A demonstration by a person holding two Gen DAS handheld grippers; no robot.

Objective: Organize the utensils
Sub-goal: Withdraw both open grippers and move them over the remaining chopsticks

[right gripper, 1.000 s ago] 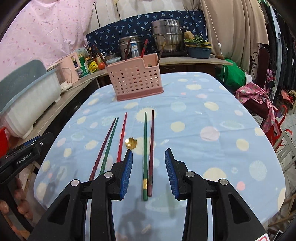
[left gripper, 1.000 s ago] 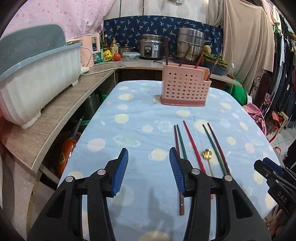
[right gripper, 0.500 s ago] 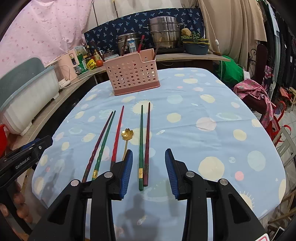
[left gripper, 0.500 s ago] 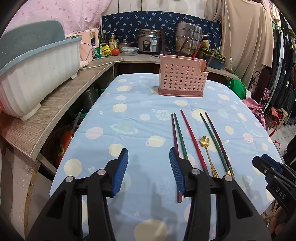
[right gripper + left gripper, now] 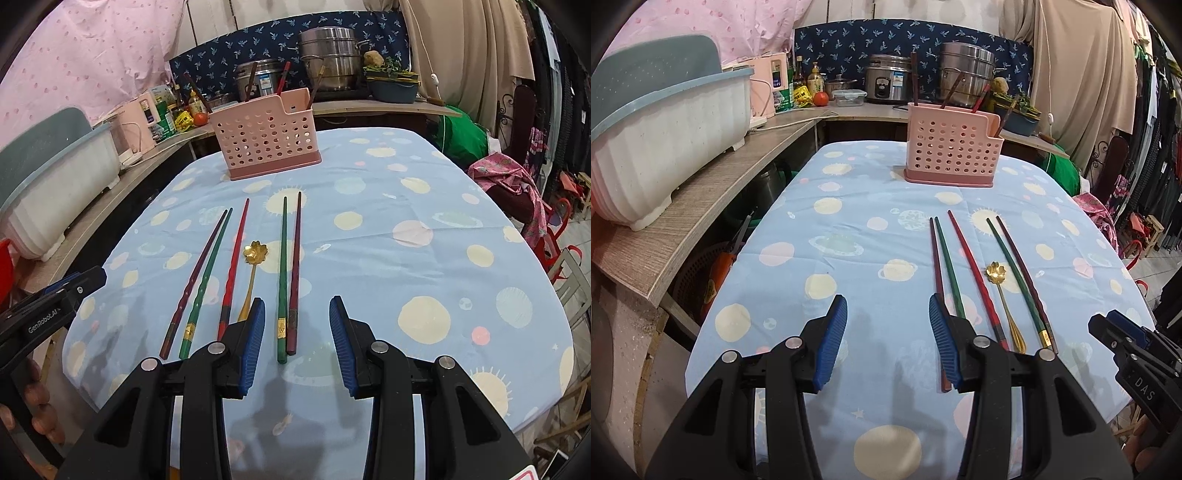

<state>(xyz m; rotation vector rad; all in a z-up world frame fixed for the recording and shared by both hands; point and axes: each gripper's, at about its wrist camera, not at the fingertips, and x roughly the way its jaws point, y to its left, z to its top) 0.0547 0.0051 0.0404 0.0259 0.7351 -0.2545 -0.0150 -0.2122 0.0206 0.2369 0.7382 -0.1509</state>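
Observation:
A pink perforated utensil holder (image 5: 952, 147) (image 5: 266, 136) stands at the far end of the table with several chopsticks upright in it. Several chopsticks lie side by side on the blue cloth: a dark and green pair (image 5: 945, 266) (image 5: 201, 277), a single red one (image 5: 975, 273) (image 5: 234, 262), a green and dark pair (image 5: 1021, 277) (image 5: 290, 266). A gold flower-bowl spoon (image 5: 1001, 291) (image 5: 253, 266) lies among them. My left gripper (image 5: 888, 332) is open, left of the chopsticks. My right gripper (image 5: 297, 334) is open, over the near ends of the green and dark pair.
A blue spotted tablecloth (image 5: 849, 229) covers the table. A wooden counter (image 5: 701, 195) runs along the left with a white and grey dish rack (image 5: 657, 129). Pots and a rice cooker (image 5: 888, 83) stand behind. A chair with pink cloth (image 5: 517, 181) is at the right.
Both grippers have pulled back and risen a little from the table, so the chopsticks and holder appear farther off. Both stay open. Nothing on the table moved.

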